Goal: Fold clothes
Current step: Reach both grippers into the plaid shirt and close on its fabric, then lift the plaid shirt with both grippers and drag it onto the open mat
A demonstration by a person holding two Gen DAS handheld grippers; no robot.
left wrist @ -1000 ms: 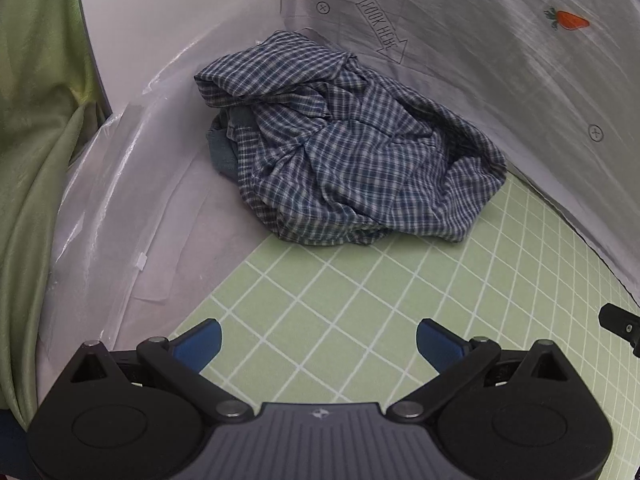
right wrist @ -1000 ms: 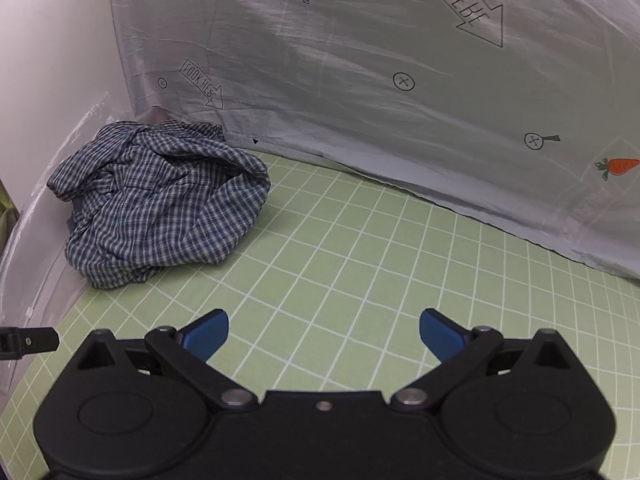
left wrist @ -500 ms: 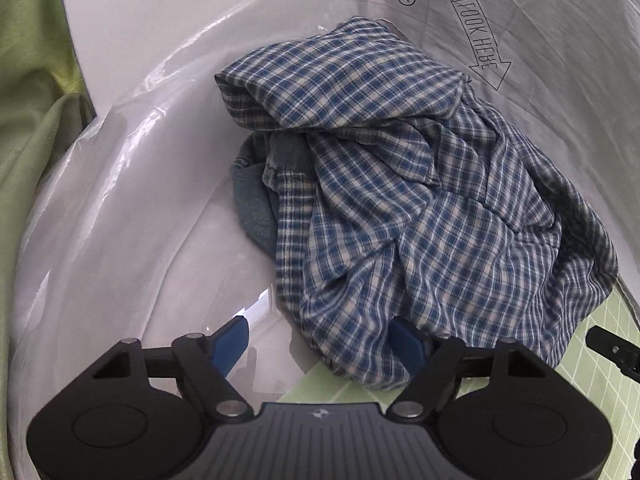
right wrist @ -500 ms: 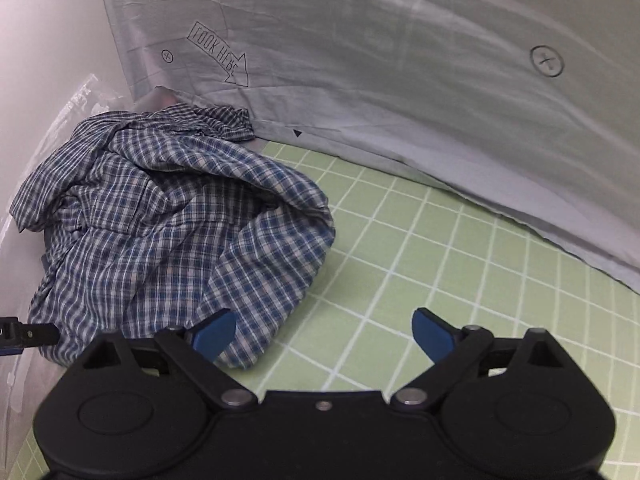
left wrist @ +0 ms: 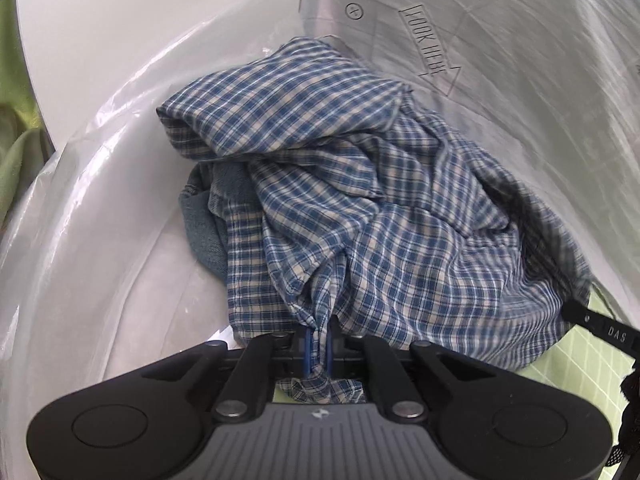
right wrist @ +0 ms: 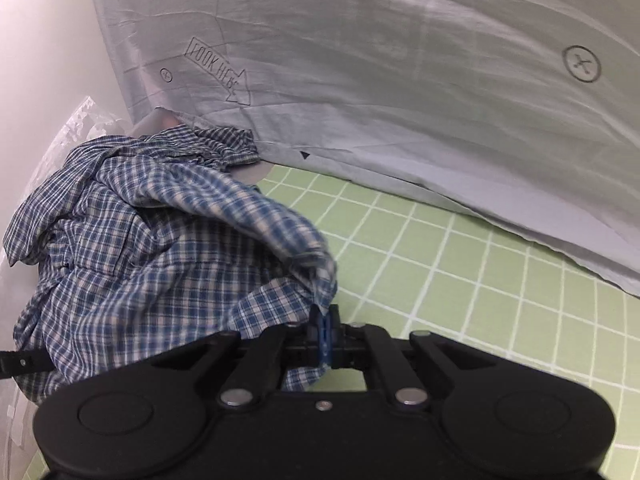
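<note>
A crumpled blue-and-white plaid shirt (left wrist: 380, 216) lies heaped in the far left corner of the green grid mat. My left gripper (left wrist: 318, 340) is shut on a bunched fold at the shirt's near edge, cloth pinched between the blue pads. In the right wrist view the same plaid shirt (right wrist: 152, 264) fills the left half, and my right gripper (right wrist: 325, 336) is shut on its right-hand edge, where the cloth rises off the mat. A darker blue inner part (left wrist: 204, 220) shows under the heap on the left.
A grey sheet with printed arrows and cross marks (right wrist: 400, 80) hangs behind the mat (right wrist: 500, 280). Clear plastic film (left wrist: 100, 240) covers the white wall and surface on the left. The mat to the right of the shirt is bare.
Both grippers came forward to the shirt and went from open to shut on its near edges. The right-hand edge has lifted a little.
</note>
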